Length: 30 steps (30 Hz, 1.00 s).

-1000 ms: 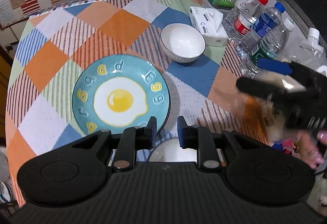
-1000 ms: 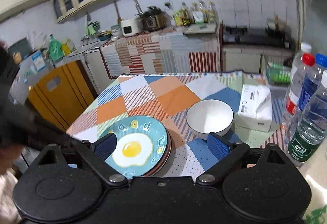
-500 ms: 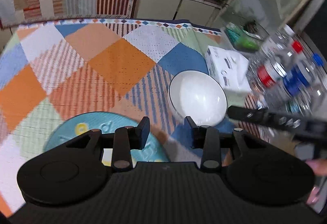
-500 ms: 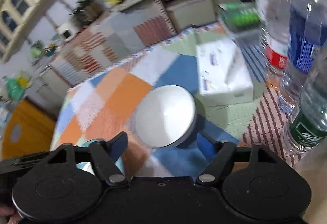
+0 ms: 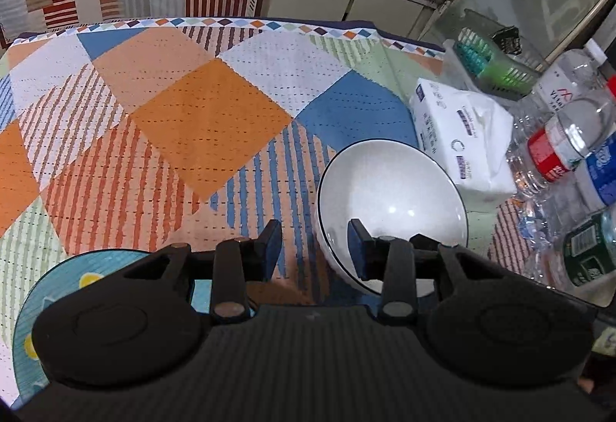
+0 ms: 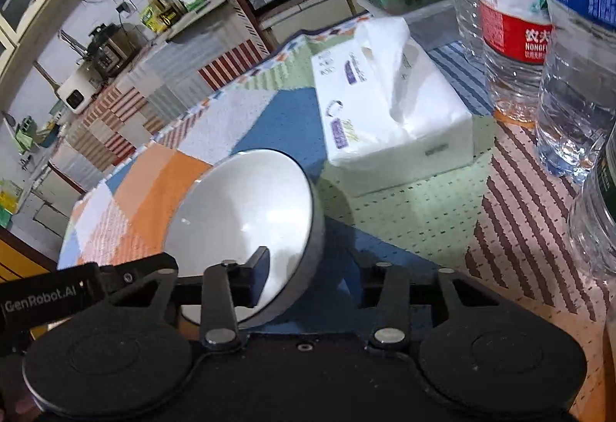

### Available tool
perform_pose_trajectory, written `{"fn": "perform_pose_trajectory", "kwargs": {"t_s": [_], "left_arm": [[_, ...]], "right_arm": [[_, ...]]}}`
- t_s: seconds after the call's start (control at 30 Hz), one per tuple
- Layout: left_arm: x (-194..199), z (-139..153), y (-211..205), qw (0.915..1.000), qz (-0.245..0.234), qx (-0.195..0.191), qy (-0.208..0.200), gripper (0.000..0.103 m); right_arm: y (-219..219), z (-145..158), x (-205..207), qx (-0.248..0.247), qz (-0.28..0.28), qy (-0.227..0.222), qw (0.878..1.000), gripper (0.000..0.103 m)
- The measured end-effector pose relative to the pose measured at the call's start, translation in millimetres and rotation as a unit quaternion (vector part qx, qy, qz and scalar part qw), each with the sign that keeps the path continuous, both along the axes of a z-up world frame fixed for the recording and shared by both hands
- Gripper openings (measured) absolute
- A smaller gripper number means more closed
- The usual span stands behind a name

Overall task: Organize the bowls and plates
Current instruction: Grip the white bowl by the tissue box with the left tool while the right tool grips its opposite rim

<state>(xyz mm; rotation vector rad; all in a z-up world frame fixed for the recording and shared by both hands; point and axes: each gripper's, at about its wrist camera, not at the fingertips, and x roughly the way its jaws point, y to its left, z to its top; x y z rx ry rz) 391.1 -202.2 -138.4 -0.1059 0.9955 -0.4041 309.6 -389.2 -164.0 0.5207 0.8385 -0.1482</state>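
A white bowl (image 5: 389, 191) with a thin dark rim stands on the patchwork cloth. My left gripper (image 5: 313, 243) is open and straddles its near left rim: one finger is inside the bowl, the other outside, with gaps on both sides. In the right wrist view the bowl (image 6: 242, 214) looks tilted. My right gripper (image 6: 313, 268) straddles its right rim, jaws closing, and no pad visibly presses the wall. The left gripper's body (image 6: 46, 300) shows at the left edge. A teal fried-egg plate (image 5: 50, 287) lies lower left, partly hidden.
A white tissue pack (image 5: 462, 137) lies just behind the bowl. Several water bottles (image 5: 558, 152) crowd the table's right side, with a green basket (image 5: 496, 71) behind them. In the right wrist view the bottles (image 6: 512, 17) stand close on the right.
Both grippers came down and forward onto the bowl. The left jaws widened a little and the right jaws narrowed a lot. The right view rolled, and the plate slid to the left view's lower corner.
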Motion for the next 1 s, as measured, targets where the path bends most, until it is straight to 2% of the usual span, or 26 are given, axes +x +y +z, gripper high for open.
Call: {"fn": "perform_pose_trajectory", "kwargs": {"t_s": [0.07, 0.2, 0.3, 0.33, 0.53, 0.67, 0.73, 0.87, 1.0], "left_arm": [[0.5, -2.5, -1.1, 1.0, 0.0, -0.001, -0.001, 0.036], [-3.0, -5.4, -3.9, 0.9999, -0.002, 0.007, -0.015, 0.034], [-5.5, -8.2, -4.7, 0.9999, -0.011, -0.004, -0.011, 0.021], [-7.0, -8.3, -5.3, 0.9998, -0.015, -0.01, -0.01, 0.016], [-19.2, -5.9, -2.6, 0.9995, -0.027, -0.007, -0.016, 0.015], [-31.0, 9.2, 7.6, 0.9989, -0.043, -0.014, -0.015, 0.015], [-39.9, 20.4, 7.9, 0.9974, -0.068, 0.008, -0.023, 0.013], [-62.8, 39.3, 9.4, 0.9954, -0.084, 0.035, -0.031, 0.013], [-82.2, 54.4, 21.8, 0.9959, -0.082, 0.035, -0.013, 0.013]], "right_arm": [[-4.4, -2.5, -1.5, 0.011, 0.001, -0.008, 1.0, 0.038], [-5.2, -1.4, -8.1, -0.003, 0.015, -0.019, 1.0, 0.015], [-9.9, -4.6, -8.0, 0.005, 0.01, -0.009, 1.0, 0.008], [-12.4, -5.8, -8.1, 0.014, 0.008, -0.01, 1.0, 0.007], [-11.1, -3.2, -8.4, 0.03, 0.009, 0.004, 0.999, 0.009], [-9.4, 6.4, -16.4, 0.045, 0.016, 0.004, 0.999, 0.009], [-7.9, 15.9, -24.3, 0.052, 0.021, -0.004, 0.998, 0.01], [-1.8, 31.6, -45.3, 0.069, 0.022, -0.004, 0.997, 0.011], [7.7, 39.7, -70.1, 0.09, 0.014, -0.005, 0.996, 0.011]]}}
